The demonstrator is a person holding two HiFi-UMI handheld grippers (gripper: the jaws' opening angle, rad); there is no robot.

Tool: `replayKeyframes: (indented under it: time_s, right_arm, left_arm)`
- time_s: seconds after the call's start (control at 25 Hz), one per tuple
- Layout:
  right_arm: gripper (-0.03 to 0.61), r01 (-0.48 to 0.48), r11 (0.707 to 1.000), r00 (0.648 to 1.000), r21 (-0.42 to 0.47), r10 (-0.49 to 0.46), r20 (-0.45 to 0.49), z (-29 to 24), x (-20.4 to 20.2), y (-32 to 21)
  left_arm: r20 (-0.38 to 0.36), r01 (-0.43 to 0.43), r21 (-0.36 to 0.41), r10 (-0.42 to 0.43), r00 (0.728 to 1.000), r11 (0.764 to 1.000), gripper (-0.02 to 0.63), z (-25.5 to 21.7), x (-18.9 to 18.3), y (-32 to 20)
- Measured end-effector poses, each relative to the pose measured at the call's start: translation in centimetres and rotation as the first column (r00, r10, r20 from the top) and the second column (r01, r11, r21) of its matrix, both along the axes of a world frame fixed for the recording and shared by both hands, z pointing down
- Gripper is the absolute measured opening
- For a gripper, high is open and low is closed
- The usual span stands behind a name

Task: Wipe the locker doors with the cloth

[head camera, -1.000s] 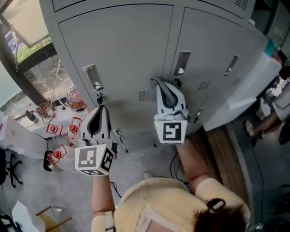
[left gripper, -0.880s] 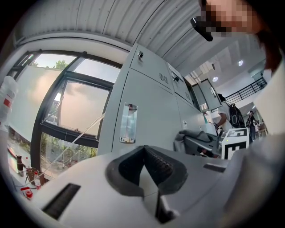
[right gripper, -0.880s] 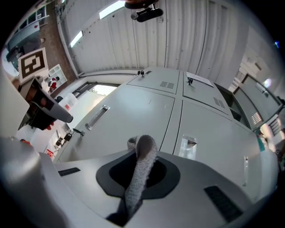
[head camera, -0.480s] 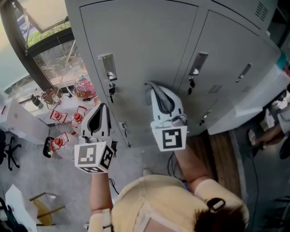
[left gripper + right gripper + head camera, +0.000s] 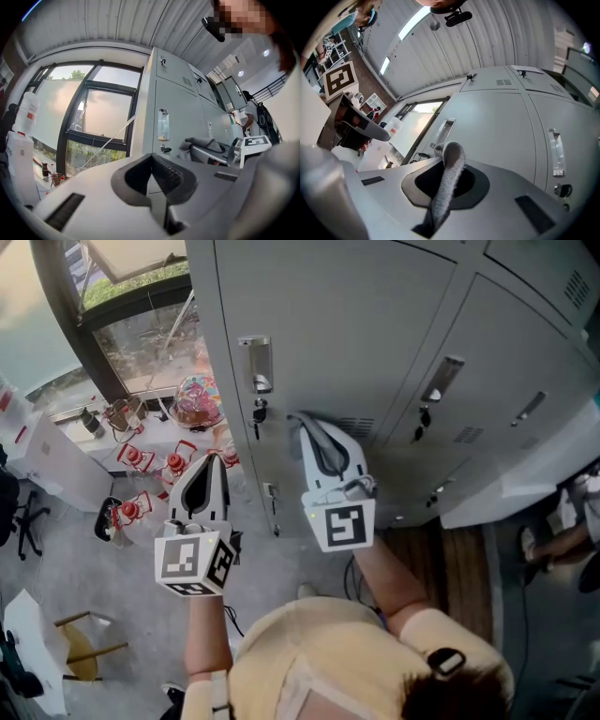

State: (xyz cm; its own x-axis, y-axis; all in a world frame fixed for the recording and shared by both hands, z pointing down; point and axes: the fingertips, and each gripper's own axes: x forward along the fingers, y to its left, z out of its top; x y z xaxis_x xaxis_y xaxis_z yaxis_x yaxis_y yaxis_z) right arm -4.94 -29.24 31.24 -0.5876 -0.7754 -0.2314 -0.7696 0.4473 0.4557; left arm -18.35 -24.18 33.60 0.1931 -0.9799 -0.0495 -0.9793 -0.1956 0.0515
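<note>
head view, right gripper (image 5: 307, 426) jaws clamped on cloth (image 5: 449, 171) mostly hidden, left gripper (image 5: 211, 461) jaws together, locker doors (image 5: 356, 324) cut off

Landmark: a bank of grey metal lockers (image 5: 375, 324).
Glazing: a dark-framed window (image 5: 141, 334) just left of the lockers, with greenery and daylight behind the glass.
Ground: a bare grey concrete floor (image 5: 84, 596) in front and to the left of the lockers, and a brown wooden strip (image 5: 459, 568) at their right foot.
Clutter: small red things (image 5: 136, 460) on the floor left of the lockers.
Furniture: a white cabinet (image 5: 47, 456) further left of the lockers, a pale wooden frame (image 5: 80, 652) well out from them, and a white worktop (image 5: 525, 488) at their right end.
Overhead: a pale ribbed ceiling (image 5: 93, 23) above the lockers, with a bright light strip (image 5: 415, 18).
</note>
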Motion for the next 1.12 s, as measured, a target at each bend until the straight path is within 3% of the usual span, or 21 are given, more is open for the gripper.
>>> replayKeyframes:
  time_s: [0.4, 0.68, 1.12]
  right_arm:
    - [0.015, 0.046, 0.997, 0.999, -0.064, -0.046, -0.003, 2.9, -3.4, -0.8]
    - [0.015, 0.043, 0.997, 0.997, -0.071, -0.047, -0.063, 4.1, -5.1, -1.8]
    - [0.015, -0.035, 0.999, 0.994, -0.036, 0.031, -0.109, 4.2, -2.3, -2.4]
  left_arm:
    - [-0.001, 0.061, -0.013, -0.061, 0.998, 0.998, 0.003, 0.5, -2.0, 1.2]
    - [-0.001, 0.076, -0.019, -0.076, 0.997, 0.997, 0.003, 0.8, -2.4, 1.4]
    - [-0.006, 0.037, -0.023, -0.037, 0.999, 0.999, 0.003, 0.8, -1.1, 0.6]
